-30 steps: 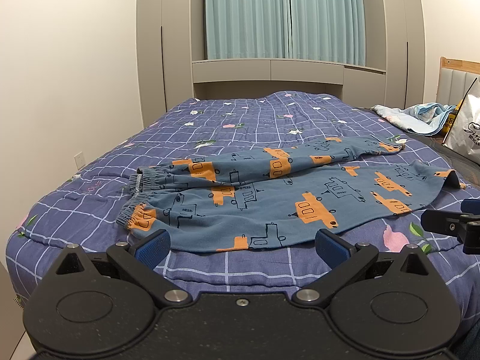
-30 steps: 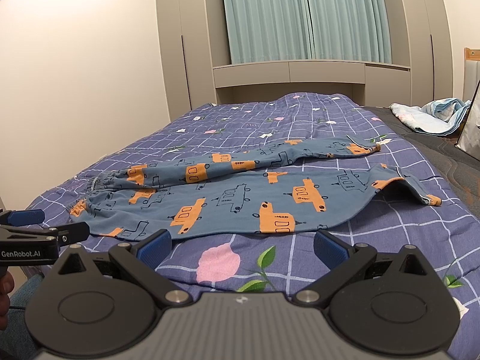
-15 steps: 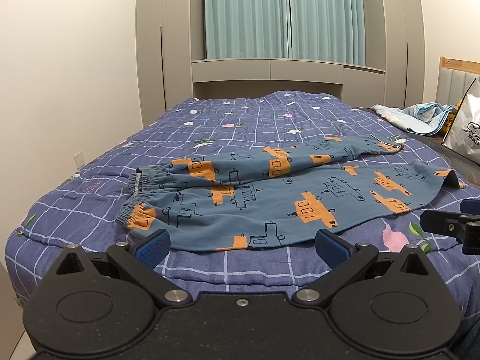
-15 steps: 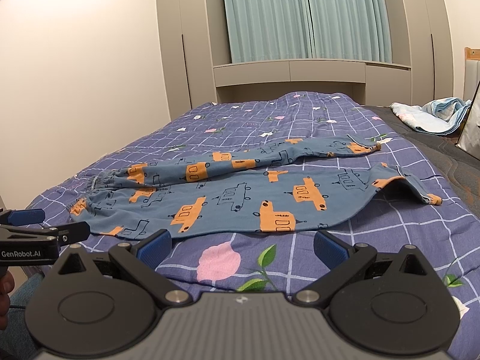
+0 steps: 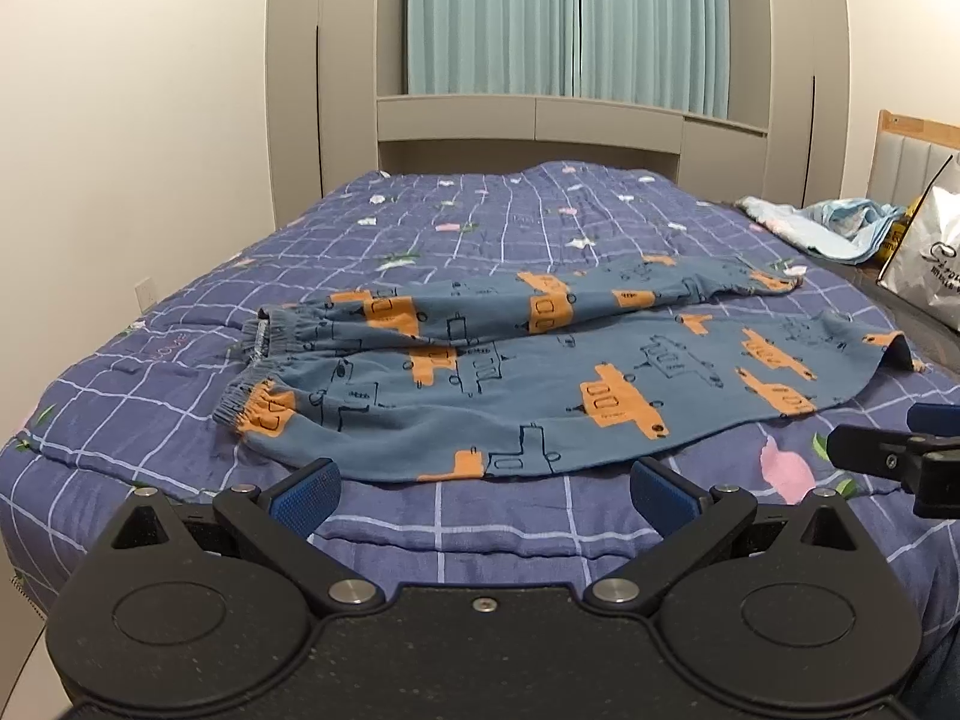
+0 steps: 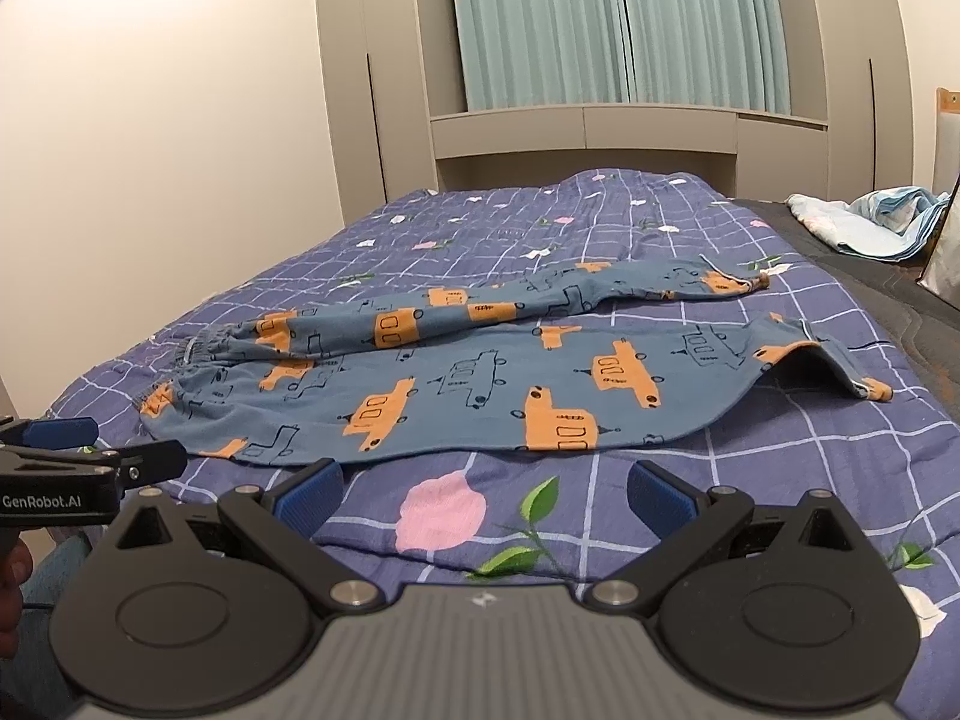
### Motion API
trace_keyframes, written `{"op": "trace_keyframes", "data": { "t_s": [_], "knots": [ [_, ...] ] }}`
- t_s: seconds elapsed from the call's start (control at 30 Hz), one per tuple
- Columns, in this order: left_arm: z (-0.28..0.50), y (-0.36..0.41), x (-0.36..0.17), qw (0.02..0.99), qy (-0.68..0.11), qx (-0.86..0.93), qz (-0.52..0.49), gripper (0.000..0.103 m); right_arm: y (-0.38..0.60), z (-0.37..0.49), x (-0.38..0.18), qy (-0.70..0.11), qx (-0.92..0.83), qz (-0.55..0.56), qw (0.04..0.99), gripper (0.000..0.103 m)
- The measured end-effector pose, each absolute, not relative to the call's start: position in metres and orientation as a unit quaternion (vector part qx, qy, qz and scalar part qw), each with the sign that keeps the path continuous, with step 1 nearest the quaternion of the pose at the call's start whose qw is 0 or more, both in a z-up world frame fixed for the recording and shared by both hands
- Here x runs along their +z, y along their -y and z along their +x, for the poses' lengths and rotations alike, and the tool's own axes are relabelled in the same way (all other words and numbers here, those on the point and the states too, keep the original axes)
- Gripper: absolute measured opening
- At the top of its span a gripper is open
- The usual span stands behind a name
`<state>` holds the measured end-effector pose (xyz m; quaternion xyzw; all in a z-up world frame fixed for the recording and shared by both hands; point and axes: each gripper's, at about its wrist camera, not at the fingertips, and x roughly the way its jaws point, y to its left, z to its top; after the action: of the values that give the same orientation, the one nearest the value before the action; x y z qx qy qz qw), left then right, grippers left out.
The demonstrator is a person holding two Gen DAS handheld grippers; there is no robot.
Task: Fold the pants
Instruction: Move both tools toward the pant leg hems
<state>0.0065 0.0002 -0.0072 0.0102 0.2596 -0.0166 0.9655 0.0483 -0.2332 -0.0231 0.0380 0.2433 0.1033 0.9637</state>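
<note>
Bed [image 5: 150, 420] with purple checked quilt; left tongs [image 5: 483, 495] and right tongs [image 6: 483, 495] spread wide, empty, at the near edge; pants [image 5: 540, 384] just beyond, flat, waistband left, legs right; bare quilt behind; curtains [image 5: 570, 18] farthest.

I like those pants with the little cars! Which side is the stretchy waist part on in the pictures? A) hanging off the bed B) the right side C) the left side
C: the pants lie flat across the quilt, with the gathered elastic waistband at the left end and the leg cuffs at the right.
</note>
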Motion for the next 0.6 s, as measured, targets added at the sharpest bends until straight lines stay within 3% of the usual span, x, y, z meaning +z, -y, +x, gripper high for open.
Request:
{"op": "trace_keyframes", "data": {
  "t_s": [0.3,0.6],
  "knots": [
    [0.034,-0.012,0.002,0.963,-0.268,-0.025,0.012,0.103,0.232,0.076,-0.012,-0.253,0.126,0.021,0.959,0.103],
    [0.121,-0.056,0.034,0.966,-0.255,0.027,0.024,0.103,0.224,0.153,0.012,-0.266,0.162,-0.04,0.95,0.103]
  ]
}}
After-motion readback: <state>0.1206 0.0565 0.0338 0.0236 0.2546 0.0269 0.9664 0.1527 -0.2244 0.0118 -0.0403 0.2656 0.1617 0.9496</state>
